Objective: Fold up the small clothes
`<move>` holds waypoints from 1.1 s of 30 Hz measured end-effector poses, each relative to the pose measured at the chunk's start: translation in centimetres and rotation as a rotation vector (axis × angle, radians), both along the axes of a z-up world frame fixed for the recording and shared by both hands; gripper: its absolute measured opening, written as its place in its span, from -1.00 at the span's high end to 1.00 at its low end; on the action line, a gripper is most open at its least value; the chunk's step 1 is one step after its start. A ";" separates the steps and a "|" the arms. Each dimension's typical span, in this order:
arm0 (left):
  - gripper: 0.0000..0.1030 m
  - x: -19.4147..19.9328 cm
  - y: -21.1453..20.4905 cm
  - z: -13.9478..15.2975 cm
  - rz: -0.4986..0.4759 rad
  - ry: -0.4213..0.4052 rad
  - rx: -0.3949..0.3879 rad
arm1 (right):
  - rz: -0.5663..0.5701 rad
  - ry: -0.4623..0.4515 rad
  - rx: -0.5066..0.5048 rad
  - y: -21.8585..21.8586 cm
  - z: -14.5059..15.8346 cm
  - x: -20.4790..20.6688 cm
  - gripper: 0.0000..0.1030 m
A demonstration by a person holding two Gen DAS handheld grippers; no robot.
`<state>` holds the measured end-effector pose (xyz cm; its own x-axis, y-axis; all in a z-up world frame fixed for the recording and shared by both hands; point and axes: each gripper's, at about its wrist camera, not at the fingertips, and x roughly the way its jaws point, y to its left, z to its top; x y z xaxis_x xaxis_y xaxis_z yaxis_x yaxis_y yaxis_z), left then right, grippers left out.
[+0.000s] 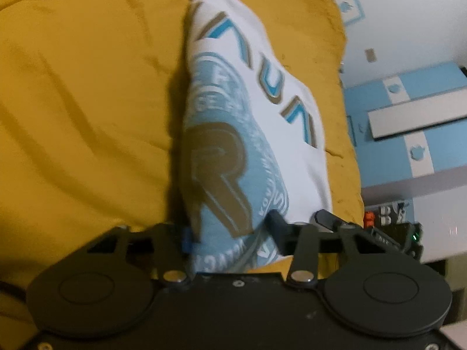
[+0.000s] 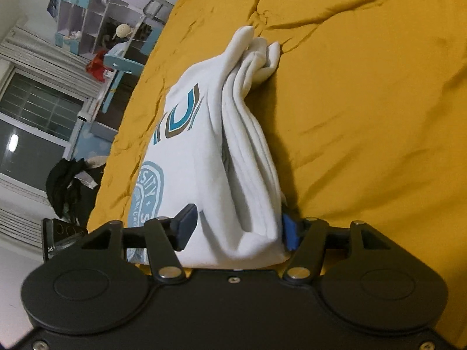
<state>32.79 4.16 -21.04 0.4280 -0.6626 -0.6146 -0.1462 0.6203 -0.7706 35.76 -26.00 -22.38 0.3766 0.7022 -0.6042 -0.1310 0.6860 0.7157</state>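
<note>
A white T-shirt (image 1: 262, 122) with a light-blue round print and brown-and-blue letters lies folded into a long bundle on the mustard-yellow bed cover (image 1: 87, 102). In the left wrist view my left gripper (image 1: 230, 233) has the printed near end bunched between its fingers, with both pads against the cloth. In the right wrist view the T-shirt (image 2: 210, 151) shows its stacked white folds. My right gripper (image 2: 238, 230) straddles that thick near end. Its dark pad touches the printed face and its blue pad touches the folded edge. The far end of the bundle rests on the bed.
The bed cover (image 2: 364, 102) is wrinkled and stretches wide on both sides of the shirt. Past the bed's edge stand a blue-and-white cabinet (image 1: 414, 122), a shelf unit (image 2: 96, 20), a window (image 2: 35, 122) and a dark heap of clothes (image 2: 67, 183).
</note>
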 end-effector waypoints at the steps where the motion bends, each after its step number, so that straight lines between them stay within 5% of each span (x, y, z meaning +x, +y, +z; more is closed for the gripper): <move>1: 0.31 0.1 0.4 0.2 0.002 0.011 -0.004 | -0.006 -0.003 -0.020 0.2 0.2 -0.1 0.10; 4: 0.55 -0.1 0.9 1.6 -0.014 0.000 0.004 | -0.008 -0.021 -0.038 0.5 1.2 -0.8 0.55; 10: 0.64 -2.1 1.4 3.8 -0.054 -0.029 0.050 | -0.011 -0.102 -0.057 1.0 3.7 -3.6 0.69; 15: 0.60 -3.3 2.3 0.9 -0.072 -0.004 0.070 | -0.028 -0.032 -0.065 0.7 0.3 -3.4 0.70; 20: 0.60 -3.4 2.4 1.8 -0.081 -0.041 0.077 | -0.048 -0.007 0.002 -0.6 -0.8 -3.2 0.64; 22: 0.44 -3.8 2.5 3.1 -0.087 -0.082 0.148 | -0.043 -0.022 -0.013 -0.7 0.2 -3.4 0.43; 24: -0.13 -3.9 2.1 5.3 -0.082 -0.151 0.274 | -0.037 -0.099 -0.094 -0.4 2.1 -3.6 0.27; 25: -0.22 -4.0 1.8 6.3 -0.071 -0.191 0.343 | -0.039 -0.150 -0.138 -0.1 3.0 -3.5 0.10; 28: -0.44 -3.2 0.9 8.5 -0.055 -0.269 0.507 | -0.044 -0.320 -0.246 1.2 5.8 -2.9 0.10; 33: -0.61 0.7 0.9 8.9 -0.018 -0.301 0.505 | -0.076 -0.412 -0.271 2.9 7.5 1.3 -0.14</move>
<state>33.49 5.07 -12.11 0.6241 -0.3283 -0.7090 0.0474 0.9217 -0.3850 37.09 -23.08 -14.88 0.6663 0.5018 -0.5515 -0.3074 0.8587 0.4100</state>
